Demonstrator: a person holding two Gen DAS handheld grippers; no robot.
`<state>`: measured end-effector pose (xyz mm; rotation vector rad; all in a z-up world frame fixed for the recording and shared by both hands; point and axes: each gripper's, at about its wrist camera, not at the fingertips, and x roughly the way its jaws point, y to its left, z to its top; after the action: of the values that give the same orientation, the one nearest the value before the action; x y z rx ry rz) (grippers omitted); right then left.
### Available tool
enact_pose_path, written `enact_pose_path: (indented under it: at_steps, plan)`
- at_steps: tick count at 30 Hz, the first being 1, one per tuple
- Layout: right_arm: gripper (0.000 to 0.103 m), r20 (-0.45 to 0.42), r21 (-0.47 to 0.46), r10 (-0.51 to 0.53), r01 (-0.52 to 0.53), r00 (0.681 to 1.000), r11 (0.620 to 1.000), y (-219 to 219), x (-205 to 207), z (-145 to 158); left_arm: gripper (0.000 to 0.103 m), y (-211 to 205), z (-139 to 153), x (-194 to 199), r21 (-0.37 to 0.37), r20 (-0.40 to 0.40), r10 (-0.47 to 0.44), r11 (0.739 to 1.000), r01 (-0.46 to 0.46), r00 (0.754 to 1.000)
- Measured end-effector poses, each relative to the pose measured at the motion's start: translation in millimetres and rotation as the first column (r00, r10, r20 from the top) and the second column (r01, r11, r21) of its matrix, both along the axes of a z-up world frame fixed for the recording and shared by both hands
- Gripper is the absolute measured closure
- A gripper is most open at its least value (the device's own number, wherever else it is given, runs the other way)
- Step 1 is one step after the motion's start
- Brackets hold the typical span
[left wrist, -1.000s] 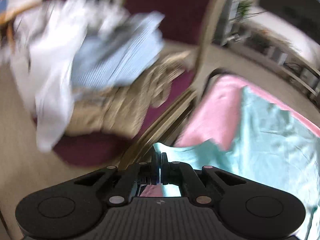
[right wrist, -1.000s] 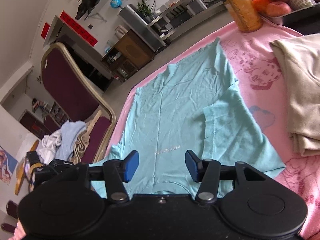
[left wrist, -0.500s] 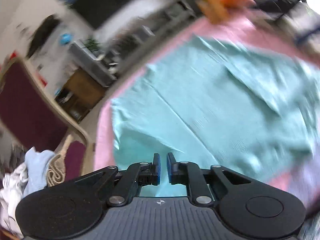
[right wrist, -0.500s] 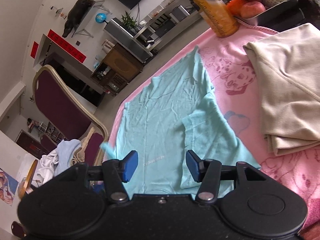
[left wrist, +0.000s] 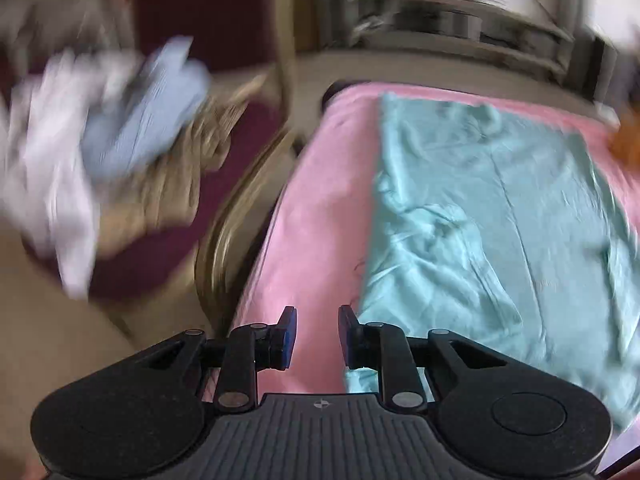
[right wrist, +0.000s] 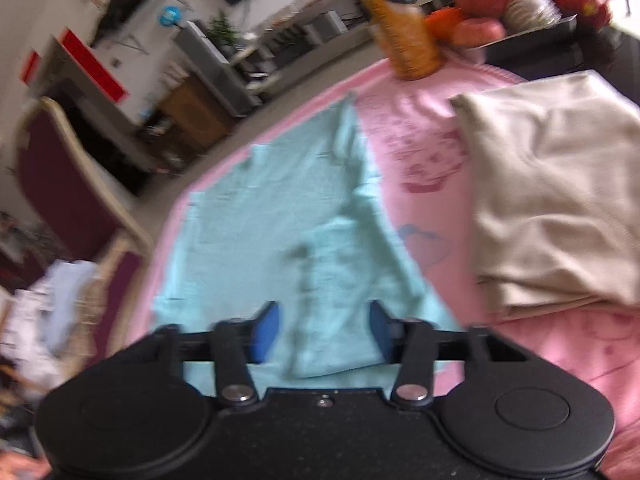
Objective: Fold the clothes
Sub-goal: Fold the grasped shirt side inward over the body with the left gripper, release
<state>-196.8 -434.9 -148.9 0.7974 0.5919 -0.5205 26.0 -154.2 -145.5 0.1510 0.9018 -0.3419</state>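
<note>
Pink cloth [left wrist: 320, 208] covers the surface in the left wrist view, with a teal shirt [left wrist: 500, 216] spread on it. Beside it a maroon chair [left wrist: 224, 208] carries heaped clothes [left wrist: 104, 148]. The left gripper [left wrist: 317, 330] hangs over bare pink, jaws narrowly apart, empty. In the right wrist view, the right gripper [right wrist: 323, 330] has just been closing; shirt [right wrist: 280, 216] fabric lies between its jaws, unpinched. A beige garment [right wrist: 560, 208] lies folded nearby.

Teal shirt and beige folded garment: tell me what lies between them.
Only a bare strip of the pink blanket, printed with faint cartoon figures, separates the teal shirt from the beige folded garment. The right wrist view shows it.
</note>
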Motion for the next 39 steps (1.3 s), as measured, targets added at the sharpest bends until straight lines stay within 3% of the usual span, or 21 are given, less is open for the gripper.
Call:
enact_pose_path:
  at_steps: [2,8,13,14,17,20,24,28,33,35,36,37,39]
  plan:
    - [0.074,-0.039,-0.009,-0.024,0.024,0.999,1.0,-3,3,-5,0.083,-1,-2,1,-0.042,-0.03,-0.025,0.999,0.023,0.999]
    - [0.075,-0.095,0.009,-0.028,0.029,0.995,1.0,-13,21,-23,0.081,-28,-21,-4,-0.053,-0.07,-0.129,0.991,0.125,0.989]
    - [0.077,-0.148,0.002,0.01,-0.01,0.989,1.0,-10,30,-34,0.081,-26,-41,2,0.097,-0.111,-0.058,0.993,0.069,0.992]
    - [0.079,-0.157,-0.008,0.015,-0.016,0.987,1.0,-9,31,-34,0.076,-23,-47,4,0.129,-0.131,-0.03,0.991,0.047,0.991]
    - [0.085,-0.222,-0.051,0.001,-0.012,0.975,0.999,-5,27,-31,0.07,-14,-45,4,0.138,-0.143,-0.012,0.99,0.032,0.99]
    - [0.085,-0.285,-0.109,-0.047,0.016,0.957,0.994,0,17,-27,0.073,-4,-39,1,0.142,-0.121,0.028,0.99,-0.011,0.992]
    - [0.083,-0.215,-0.109,-0.097,0.075,0.972,0.991,-1,-5,-15,0.079,10,-23,-2,0.092,-0.051,0.076,0.993,-0.071,0.996]
    - [0.083,-0.13,-0.065,-0.134,0.127,0.982,0.99,-8,-12,-12,0.079,0,-14,-7,0.021,-0.006,-0.001,1.0,0.001,1.0]
    - [0.086,-0.043,0.043,-0.093,0.095,0.995,0.995,-13,1,-24,0.079,-18,-27,-1,0.028,-0.032,-0.067,0.997,0.068,0.997]
    - [0.086,-0.112,0.004,-0.098,0.099,0.989,0.995,-12,9,-29,0.078,-21,-39,5,0.079,-0.072,-0.047,0.995,0.053,0.996]
    - [0.086,-0.169,-0.022,-0.111,0.109,0.979,0.994,-11,12,-32,0.068,-22,-45,8,0.116,-0.088,-0.029,0.993,0.039,0.996]
    - [0.099,-0.206,-0.047,-0.123,0.116,0.971,0.992,-10,12,-33,0.068,-21,-44,8,0.129,-0.087,-0.021,0.991,0.032,0.996]
    - [0.101,-0.247,-0.071,-0.138,0.125,0.959,0.99,-7,10,-30,0.067,-16,-41,7,0.121,-0.104,-0.009,0.992,0.021,0.995]
